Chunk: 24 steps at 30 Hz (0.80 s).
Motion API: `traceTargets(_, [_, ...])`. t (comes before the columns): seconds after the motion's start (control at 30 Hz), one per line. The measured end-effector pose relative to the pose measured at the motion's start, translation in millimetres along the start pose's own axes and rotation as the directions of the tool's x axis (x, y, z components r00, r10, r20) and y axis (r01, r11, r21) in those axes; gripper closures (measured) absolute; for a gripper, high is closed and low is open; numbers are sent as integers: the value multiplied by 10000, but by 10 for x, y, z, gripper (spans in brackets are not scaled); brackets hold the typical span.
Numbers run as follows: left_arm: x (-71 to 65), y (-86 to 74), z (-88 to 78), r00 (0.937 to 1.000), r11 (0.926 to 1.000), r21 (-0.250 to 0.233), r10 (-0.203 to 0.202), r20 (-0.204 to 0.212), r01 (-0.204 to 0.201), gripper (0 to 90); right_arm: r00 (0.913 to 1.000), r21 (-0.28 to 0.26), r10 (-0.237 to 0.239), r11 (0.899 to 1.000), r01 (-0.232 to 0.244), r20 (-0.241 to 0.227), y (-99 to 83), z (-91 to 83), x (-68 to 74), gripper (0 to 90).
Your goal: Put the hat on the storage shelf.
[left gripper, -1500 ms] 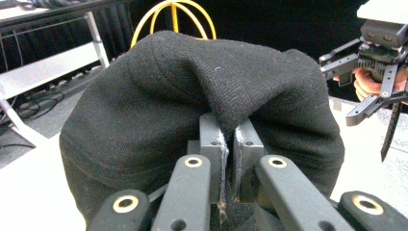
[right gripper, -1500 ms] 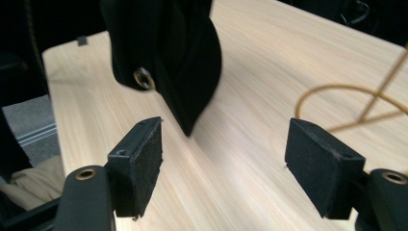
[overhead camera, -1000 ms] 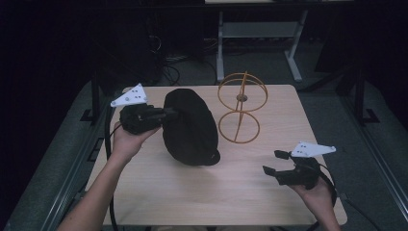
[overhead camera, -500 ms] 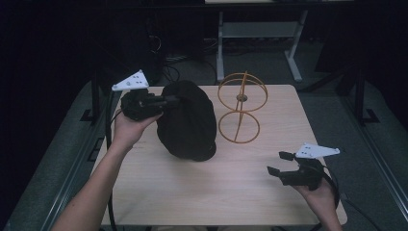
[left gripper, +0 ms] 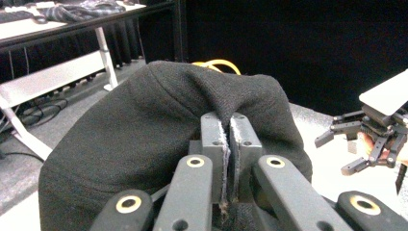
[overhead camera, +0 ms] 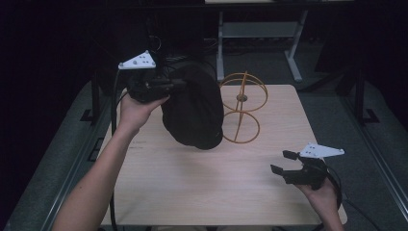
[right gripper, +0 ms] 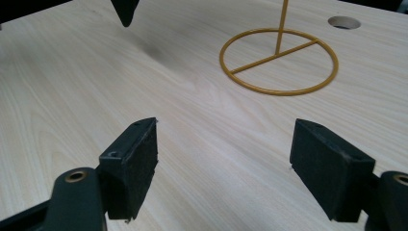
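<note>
A black knit hat point(overhead camera: 195, 108) hangs above the wooden table point(overhead camera: 192, 183), lifted off its surface at the left. My left gripper point(overhead camera: 180, 85) is shut on a fold of the hat point(left gripper: 144, 139), its two pads pinching the fabric between them point(left gripper: 229, 144). A yellow wire hat stand point(overhead camera: 243, 108) with two rings stands just right of the hat, on the table's far half; its base ring point(right gripper: 279, 60) lies ahead of my right gripper point(right gripper: 223, 163). That right gripper point(overhead camera: 284, 162) hovers open near the table's front right corner, with nothing between its jaws.
A round cable hole point(right gripper: 344, 21) sits in the table top beyond the stand. A white-framed desk point(overhead camera: 260, 29) stands behind the table on the dark floor. The table's front and middle is bare wood.
My left gripper has risen and drawn back to the left with the hat, lifting it off the table. The right gripper has hardly moved.
</note>
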State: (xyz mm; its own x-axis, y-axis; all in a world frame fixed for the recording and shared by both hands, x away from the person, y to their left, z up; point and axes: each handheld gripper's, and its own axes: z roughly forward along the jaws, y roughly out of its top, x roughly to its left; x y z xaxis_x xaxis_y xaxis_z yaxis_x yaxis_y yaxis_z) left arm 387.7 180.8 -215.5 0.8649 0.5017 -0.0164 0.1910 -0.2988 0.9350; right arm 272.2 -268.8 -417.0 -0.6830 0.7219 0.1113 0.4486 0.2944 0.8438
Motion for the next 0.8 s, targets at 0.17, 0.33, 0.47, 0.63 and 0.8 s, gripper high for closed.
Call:
traceTargets(0.17, [6, 168, 69, 9999, 9999, 76, 112, 73, -112, 872, 10000, -48, 49, 10000, -48, 79, -16, -11, -19, 247])
traceTargets(0.33, [16, 336, 162, 9996, 9997, 101, 240, 154, -241, 872, 9998, -217, 68, 9997, -64, 202, -19, -33, -47, 247])
traceTargets(0.47, [22, 487, 243, 9993, 9996, -46, 263, 261, -262, 872, 9995, -321, 181, 9993, -173, 260, -22, -57, -69, 247])
traceTargets(0.63, [14, 658, 357, 9986, 9993, -117, 363, 388, -359, 872, 9991, -417, 279, 9988, -266, 315, -26, -75, -75, 247])
traceTargets(0.8, [-1, 817, 544, 9968, 9989, -4, 461, 656, -461, 871, 9988, -557, 303, 9980, -282, 377, -26, -95, -90, 247])
